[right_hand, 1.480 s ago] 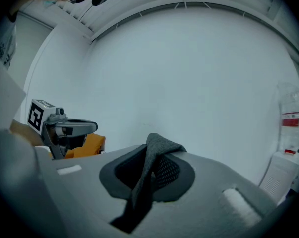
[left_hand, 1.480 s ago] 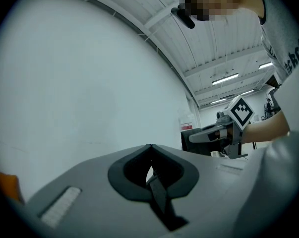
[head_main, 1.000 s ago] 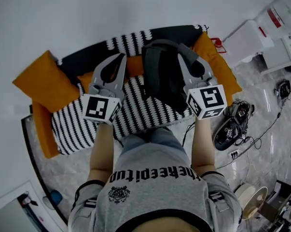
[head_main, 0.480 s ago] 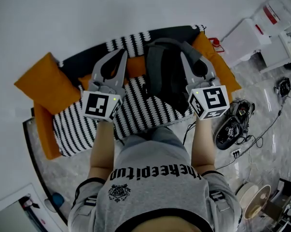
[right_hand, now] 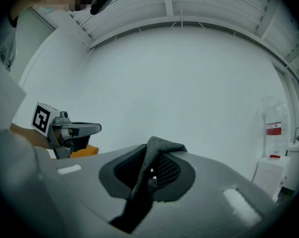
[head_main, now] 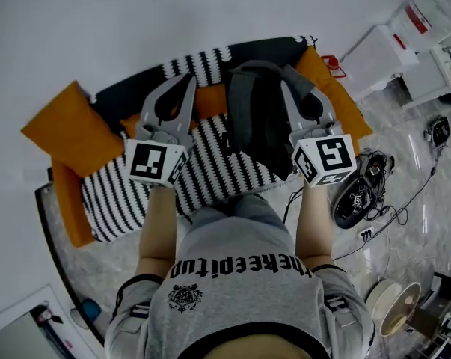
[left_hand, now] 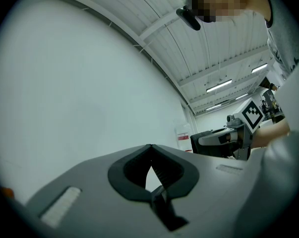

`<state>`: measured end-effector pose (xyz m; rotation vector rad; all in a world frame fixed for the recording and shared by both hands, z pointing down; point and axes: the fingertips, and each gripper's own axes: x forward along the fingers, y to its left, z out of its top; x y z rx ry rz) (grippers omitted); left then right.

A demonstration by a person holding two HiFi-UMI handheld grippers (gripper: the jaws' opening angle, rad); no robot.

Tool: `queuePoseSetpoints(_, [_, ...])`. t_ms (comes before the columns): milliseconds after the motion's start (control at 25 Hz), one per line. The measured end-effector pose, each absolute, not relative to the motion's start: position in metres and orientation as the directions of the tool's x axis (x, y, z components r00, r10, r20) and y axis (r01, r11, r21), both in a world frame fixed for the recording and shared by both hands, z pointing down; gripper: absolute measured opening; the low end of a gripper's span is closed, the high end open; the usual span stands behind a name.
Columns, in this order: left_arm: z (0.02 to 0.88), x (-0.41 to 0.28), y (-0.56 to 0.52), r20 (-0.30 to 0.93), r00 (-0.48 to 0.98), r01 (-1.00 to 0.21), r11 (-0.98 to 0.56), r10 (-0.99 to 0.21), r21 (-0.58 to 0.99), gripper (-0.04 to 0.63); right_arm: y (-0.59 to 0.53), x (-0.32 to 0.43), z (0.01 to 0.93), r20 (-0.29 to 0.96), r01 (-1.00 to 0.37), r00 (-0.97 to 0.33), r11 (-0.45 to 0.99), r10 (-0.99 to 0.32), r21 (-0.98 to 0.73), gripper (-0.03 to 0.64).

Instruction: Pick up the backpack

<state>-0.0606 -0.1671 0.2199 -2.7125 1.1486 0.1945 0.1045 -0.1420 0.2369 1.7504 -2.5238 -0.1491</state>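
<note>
A dark grey backpack (head_main: 256, 118) hangs upright in front of the striped sofa (head_main: 210, 174), its straps facing me. My right gripper (head_main: 288, 78) is at the backpack's top right corner and is shut on a mesh-backed strap (right_hand: 142, 182), which drapes over and between the jaws of the right gripper (right_hand: 154, 155). My left gripper (head_main: 188, 81) is held to the left of the backpack, apart from it. The left gripper (left_hand: 150, 147) has its tips together with nothing between them and faces a white wall.
Orange cushions (head_main: 64, 129) lie on the sofa's left end and behind the backpack (head_main: 333, 88). A tangle of cables and a black device (head_main: 356, 200) lie on the floor at right. White boxes (head_main: 382, 54) stand at upper right, a spool (head_main: 397, 313) at lower right.
My right gripper has risen slightly with the backpack's strap in it, and the backpack has come up a little. The left gripper has barely moved.
</note>
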Motion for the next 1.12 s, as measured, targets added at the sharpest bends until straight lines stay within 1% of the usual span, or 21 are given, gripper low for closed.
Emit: queuePoseSetpoints(1120, [0.2236, -0.0563, -0.1683, -0.192, 0.698, -0.715, -0.688, -0.690, -0.126, 0.014, -0.1383, 0.1076, 0.2347, -0.038, -0.930, -0.353, 0.347, -0.935, 0.120, 0.035])
